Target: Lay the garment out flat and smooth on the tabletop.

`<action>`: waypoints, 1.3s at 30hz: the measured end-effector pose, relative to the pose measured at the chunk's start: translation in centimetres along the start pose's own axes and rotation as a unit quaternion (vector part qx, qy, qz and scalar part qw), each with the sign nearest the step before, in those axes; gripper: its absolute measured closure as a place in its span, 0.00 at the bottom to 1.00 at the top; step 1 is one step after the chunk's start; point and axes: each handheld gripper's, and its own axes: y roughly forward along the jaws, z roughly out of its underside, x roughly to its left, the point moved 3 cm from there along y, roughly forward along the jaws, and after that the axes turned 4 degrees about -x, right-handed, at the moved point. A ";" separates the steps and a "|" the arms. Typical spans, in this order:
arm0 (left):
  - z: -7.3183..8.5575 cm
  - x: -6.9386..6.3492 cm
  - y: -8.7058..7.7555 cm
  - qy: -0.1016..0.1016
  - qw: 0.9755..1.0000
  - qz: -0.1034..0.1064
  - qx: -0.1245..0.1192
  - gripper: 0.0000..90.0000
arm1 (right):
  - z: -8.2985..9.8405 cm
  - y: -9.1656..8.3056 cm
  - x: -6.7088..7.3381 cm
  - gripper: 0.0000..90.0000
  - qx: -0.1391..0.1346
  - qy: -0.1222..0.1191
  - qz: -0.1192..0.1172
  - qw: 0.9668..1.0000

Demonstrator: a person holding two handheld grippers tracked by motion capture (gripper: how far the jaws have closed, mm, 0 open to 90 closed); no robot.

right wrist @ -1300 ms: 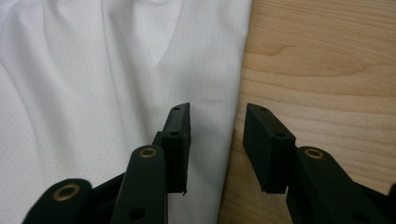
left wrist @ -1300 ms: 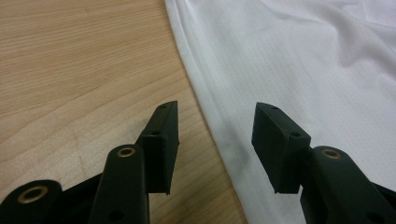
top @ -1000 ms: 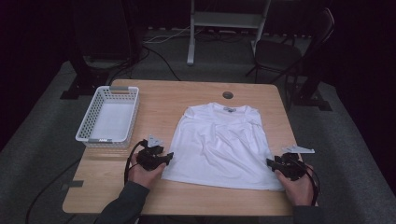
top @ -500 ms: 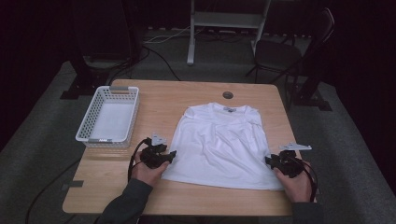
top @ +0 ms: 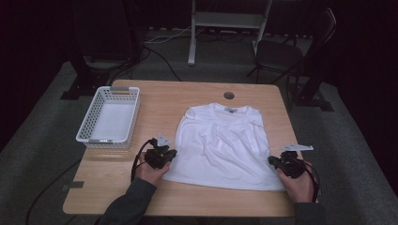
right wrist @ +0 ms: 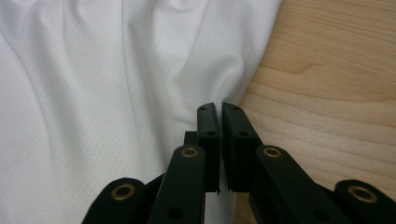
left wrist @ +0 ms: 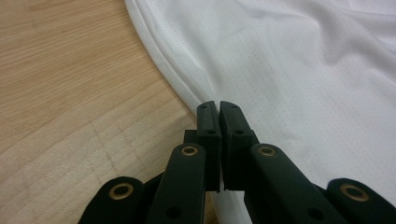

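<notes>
The pale wooden bench (top: 155,101) carries a white mesh-fabric T-shirt (top: 220,143) spread flat, collar away from the person, beside an empty white plastic lattice basket (top: 109,119). The left hand-held gripper (top: 165,154) and right hand-held gripper (top: 277,162) have just been closing and now pinch the shirt's side edges near the hem. Folding looks about to start; next, lift both edges evenly.
</notes>
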 end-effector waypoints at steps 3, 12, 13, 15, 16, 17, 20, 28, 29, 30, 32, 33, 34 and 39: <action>0.1 0.2 -0.6 0.000 1.000 0.001 -0.007 0.99 | -0.1 -0.6 -0.1 0.96 -0.006 -0.003 0.003 1.000; 0.4 0.1 -3.2 -0.002 0.999 0.010 -0.032 0.99 | -0.1 -2.5 0.0 0.96 -0.020 -0.015 0.010 1.000; 0.4 0.1 -3.4 -0.002 0.999 0.011 -0.033 0.99 | -0.1 -2.7 0.0 0.96 -0.021 -0.017 0.010 1.000; 0.5 0.2 -3.6 -0.001 0.999 0.009 -0.033 0.99 | -0.1 -3.1 0.1 0.96 -0.022 -0.020 0.011 0.999; 0.6 0.2 -3.7 -0.002 0.999 0.009 -0.032 0.99 | 0.0 -3.3 0.2 0.96 -0.022 -0.021 0.011 0.999; 0.8 0.3 -3.8 -0.002 1.000 0.007 -0.030 0.99 | 0.1 -3.5 0.3 0.96 -0.021 -0.022 0.012 0.999; 1.2 0.5 -4.0 -0.007 1.000 0.005 -0.029 0.99 | 0.5 -4.1 0.6 0.96 -0.020 -0.030 0.014 0.999; 2.0 0.1 -5.1 -0.006 0.999 0.007 -0.031 0.99 | 1.5 -5.4 0.6 0.96 -0.017 -0.028 0.016 0.999; 2.1 0.0 -5.2 -0.005 0.999 0.007 -0.032 0.99 | 1.6 -5.5 0.6 0.96 -0.018 -0.029 0.016 0.999; 2.2 -0.1 -5.4 -0.006 0.999 0.008 -0.033 0.99 | 1.7 -5.6 0.6 0.96 -0.017 -0.028 0.016 0.999; 2.4 -0.3 -5.6 -0.008 0.999 0.009 -0.036 0.99 | 1.8 -5.8 0.7 0.96 -0.018 -0.031 0.016 0.999; 2.5 -0.4 -5.7 -0.008 0.999 0.010 -0.036 0.99 | 1.9 -5.8 0.8 0.96 -0.018 -0.030 0.016 0.999; 2.6 -0.5 -5.8 -0.010 0.999 0.010 -0.038 0.98 | 2.0 -5.9 0.9 0.96 -0.017 -0.031 0.015 0.999; 3.4 -0.9 -6.5 -0.016 0.999 0.016 -0.040 0.98 | 2.4 -6.4 1.5 0.96 -0.018 -0.035 0.013 0.999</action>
